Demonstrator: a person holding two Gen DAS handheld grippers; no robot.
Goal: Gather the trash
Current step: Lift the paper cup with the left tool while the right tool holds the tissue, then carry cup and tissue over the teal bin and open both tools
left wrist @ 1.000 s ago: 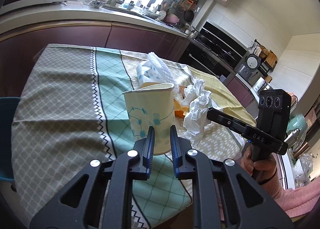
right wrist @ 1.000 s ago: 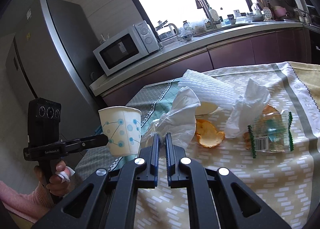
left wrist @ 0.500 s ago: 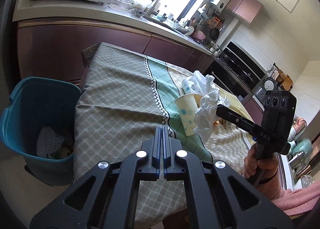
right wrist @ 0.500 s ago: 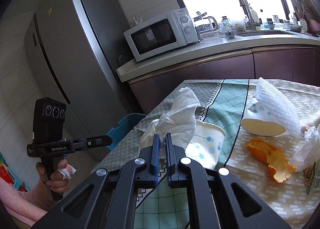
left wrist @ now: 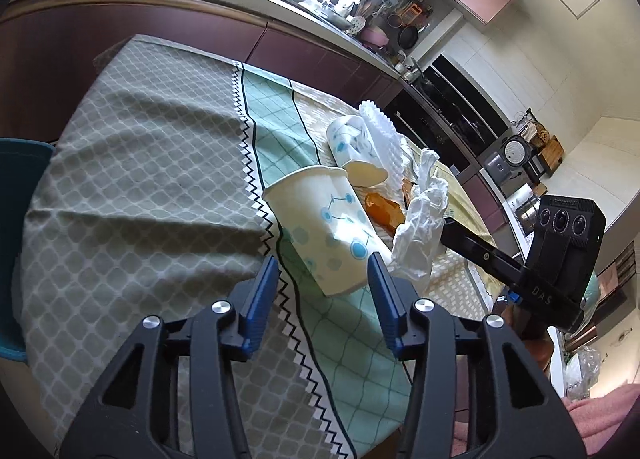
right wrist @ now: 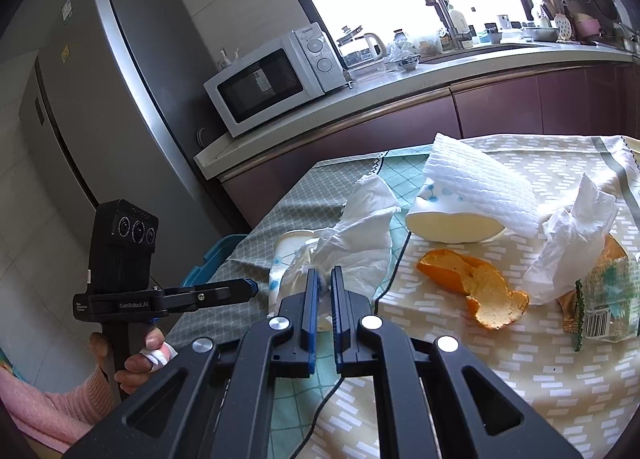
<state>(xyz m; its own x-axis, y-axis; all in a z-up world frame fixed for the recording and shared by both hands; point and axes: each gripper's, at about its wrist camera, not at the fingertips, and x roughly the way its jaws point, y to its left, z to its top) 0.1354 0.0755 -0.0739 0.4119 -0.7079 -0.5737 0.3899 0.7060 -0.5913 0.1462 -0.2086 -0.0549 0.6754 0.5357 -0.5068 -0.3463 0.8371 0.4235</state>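
On the tabletop (left wrist: 132, 179), near its left edge, a tipped paper cup (left wrist: 324, 227) is lying. The left gripper (left wrist: 322, 279) is opening before it, nothing pinched; straddling the cup's base squarely should help. The right gripper (right wrist: 325, 299) is clamping a crumpled tissue (right wrist: 352, 243).

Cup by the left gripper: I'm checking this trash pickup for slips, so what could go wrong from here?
1. The cup lies tipped between the opening left gripper, unheld; it may roll.
2. The right gripper pinches only a tissue corner; it may tear or slip.
3. That tissue touches the cup and could drag it.
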